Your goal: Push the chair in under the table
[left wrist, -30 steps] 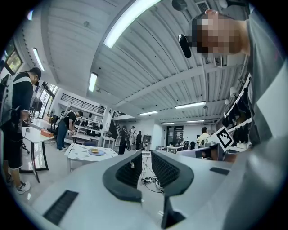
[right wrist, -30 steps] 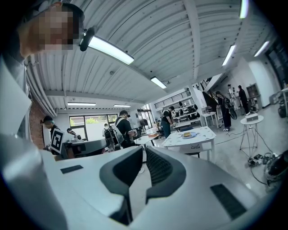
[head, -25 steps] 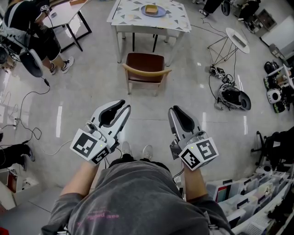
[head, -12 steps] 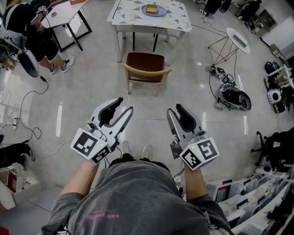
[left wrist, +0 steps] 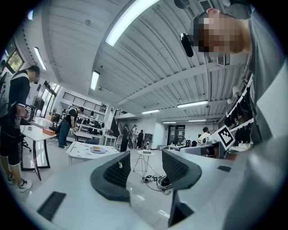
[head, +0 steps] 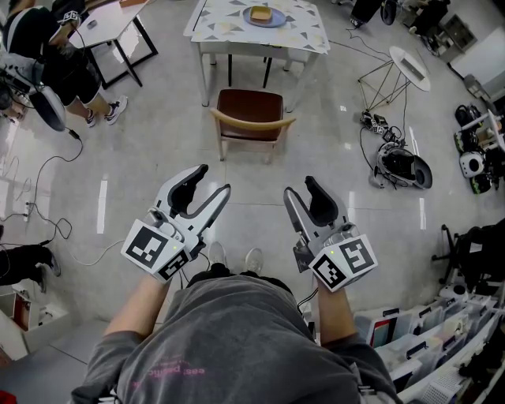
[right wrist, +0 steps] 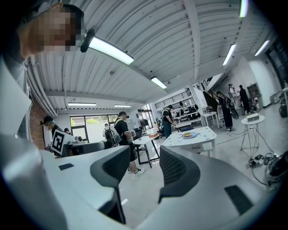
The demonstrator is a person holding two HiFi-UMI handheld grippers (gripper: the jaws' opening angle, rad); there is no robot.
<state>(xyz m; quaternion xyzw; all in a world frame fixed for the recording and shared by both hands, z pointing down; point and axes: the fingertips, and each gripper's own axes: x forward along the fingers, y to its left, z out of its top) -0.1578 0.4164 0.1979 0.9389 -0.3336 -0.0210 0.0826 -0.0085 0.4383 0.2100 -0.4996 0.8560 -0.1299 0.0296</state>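
A brown-seated wooden chair [head: 251, 117] stands on the floor, pulled out from the patterned white table [head: 229, 30], which bears a blue plate [head: 264, 16]. My left gripper [head: 211, 180] and right gripper [head: 300, 186] hang side by side well short of the chair, pointing toward it and touching nothing. The jaws of both are opening, with nothing between them. In the left gripper view the left gripper [left wrist: 146, 164] frames only floor, with the table [left wrist: 81, 152] far off. The right gripper [right wrist: 144, 164] likewise shows an empty gap, with the table [right wrist: 198, 135] beyond it.
A person [head: 55, 55] stands at the upper left by a black-legged desk [head: 118, 24]. A round side table [head: 409, 68], a wire stand and a floor device [head: 402, 168] are on the right. Cables [head: 47, 229] trail on the left, and storage bins [head: 426, 339] fill the lower right.
Both grippers' jaws have spread wider apart. Neither hand has shifted, and the chair has not moved.
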